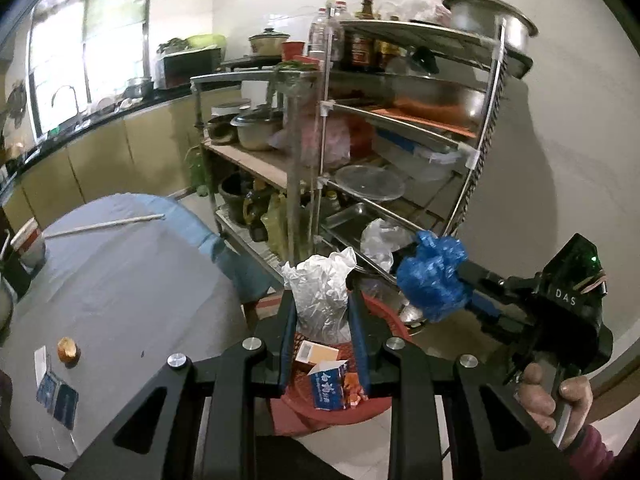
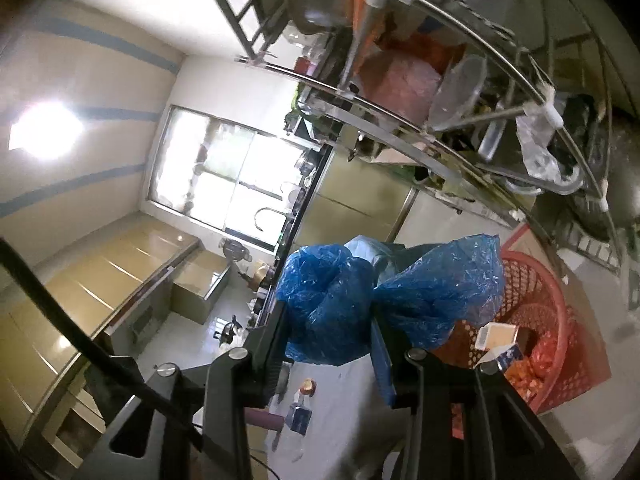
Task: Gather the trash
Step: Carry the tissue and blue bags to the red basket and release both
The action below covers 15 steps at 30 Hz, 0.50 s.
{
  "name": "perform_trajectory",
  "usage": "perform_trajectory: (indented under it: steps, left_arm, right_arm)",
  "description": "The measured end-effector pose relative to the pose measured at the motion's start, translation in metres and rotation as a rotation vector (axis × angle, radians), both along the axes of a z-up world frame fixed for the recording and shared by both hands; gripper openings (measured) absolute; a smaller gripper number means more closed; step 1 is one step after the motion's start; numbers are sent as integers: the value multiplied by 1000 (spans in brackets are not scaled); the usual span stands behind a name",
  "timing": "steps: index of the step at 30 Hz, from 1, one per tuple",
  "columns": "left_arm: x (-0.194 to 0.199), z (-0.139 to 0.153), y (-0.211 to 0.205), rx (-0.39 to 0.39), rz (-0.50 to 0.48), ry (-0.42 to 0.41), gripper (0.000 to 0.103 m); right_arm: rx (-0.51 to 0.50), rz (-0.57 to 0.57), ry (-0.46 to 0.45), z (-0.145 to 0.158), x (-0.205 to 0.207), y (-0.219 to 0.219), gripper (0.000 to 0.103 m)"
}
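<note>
Sitting pinched between the fingers [image 1: 356, 312]: clear crumpled plastic [image 1: 320, 292], above red basket [image 1: 396, 326].

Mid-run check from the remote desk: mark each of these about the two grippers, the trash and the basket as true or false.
1. The left gripper holds a crumpled clear plastic bag. True.
2. The right gripper is empty. False: it is clamped on a crumpled blue plastic bag.
3. The red basket already contains small cartons. True.
4. The red basket sits on the table. False: it stands on the floor beside the table.
5. An orange-brown scrap lies on the table. True.
</note>
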<state>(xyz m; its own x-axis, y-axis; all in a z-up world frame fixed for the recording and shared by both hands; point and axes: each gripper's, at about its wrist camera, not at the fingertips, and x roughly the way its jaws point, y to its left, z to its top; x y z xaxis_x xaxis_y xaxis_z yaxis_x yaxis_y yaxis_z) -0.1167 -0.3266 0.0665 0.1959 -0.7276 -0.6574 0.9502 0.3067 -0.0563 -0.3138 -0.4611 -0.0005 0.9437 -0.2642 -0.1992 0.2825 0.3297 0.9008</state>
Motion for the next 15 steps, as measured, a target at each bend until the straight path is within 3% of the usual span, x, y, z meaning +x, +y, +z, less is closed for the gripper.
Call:
perform_trajectory:
  steps: [15]
  left_arm:
    - [-26,-45,-42,150,-25,-120,27]
  right_arm:
    - [133,-41,13,-43,-9,-11,42]
